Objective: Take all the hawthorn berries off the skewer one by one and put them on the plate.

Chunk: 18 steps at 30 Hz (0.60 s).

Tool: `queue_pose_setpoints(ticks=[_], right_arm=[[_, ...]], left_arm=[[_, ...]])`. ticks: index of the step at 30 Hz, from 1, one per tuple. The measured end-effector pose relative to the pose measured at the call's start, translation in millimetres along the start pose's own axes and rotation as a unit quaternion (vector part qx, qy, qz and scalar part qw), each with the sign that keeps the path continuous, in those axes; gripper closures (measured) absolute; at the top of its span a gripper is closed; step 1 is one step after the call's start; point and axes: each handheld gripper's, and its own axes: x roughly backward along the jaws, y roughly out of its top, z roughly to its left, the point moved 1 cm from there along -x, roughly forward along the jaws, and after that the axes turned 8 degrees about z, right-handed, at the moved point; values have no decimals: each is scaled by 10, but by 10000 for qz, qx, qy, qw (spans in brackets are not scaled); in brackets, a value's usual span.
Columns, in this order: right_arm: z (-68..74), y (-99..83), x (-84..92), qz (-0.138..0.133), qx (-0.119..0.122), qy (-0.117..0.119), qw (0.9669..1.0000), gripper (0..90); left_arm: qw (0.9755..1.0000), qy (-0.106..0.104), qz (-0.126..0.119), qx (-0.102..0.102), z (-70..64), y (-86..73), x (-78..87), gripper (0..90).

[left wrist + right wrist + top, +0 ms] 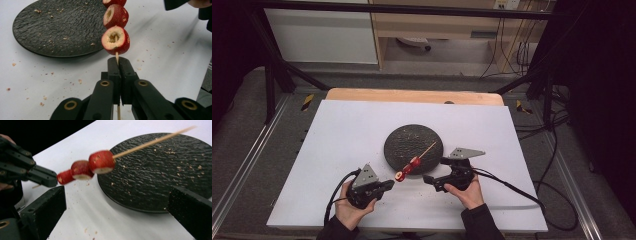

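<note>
A thin wooden skewer (428, 149) carries three red cored fruit pieces (407, 170) near its lower end. My left gripper (389, 185) is shut on the skewer's bare end just below the lowest fruit (115, 40), its jaws pressed together around the stick (118, 61). The skewer slants up over the black round plate (402, 142). My right gripper (435, 170) stands open to the right of the fruit, nothing between its jaws (117, 195). In the right gripper view the fruit (101, 162) hangs above and ahead of the jaws, with the left gripper (42, 176) holding it from the left.
The textured black plate (57, 27) lies in the middle of a white board (342, 130) and is strewn with crumbs. Crumbs also dot the board around it. Cables trail from both grippers toward the table's front. A wooden edge (412, 95) runs along the far side.
</note>
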Motion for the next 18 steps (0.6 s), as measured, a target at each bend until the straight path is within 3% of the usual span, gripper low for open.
queue_pose_setpoints(ticks=[10,18], right_arm=[[-8,28,-45,-126,-67,409,9991,180],[-18,42,-36,-108,-60,696,9975,388]], left_arm=[[9997,-100,-16,-220,-160,44,-70,881],[9994,-146,-65,-311,-217,39,-76,881]])
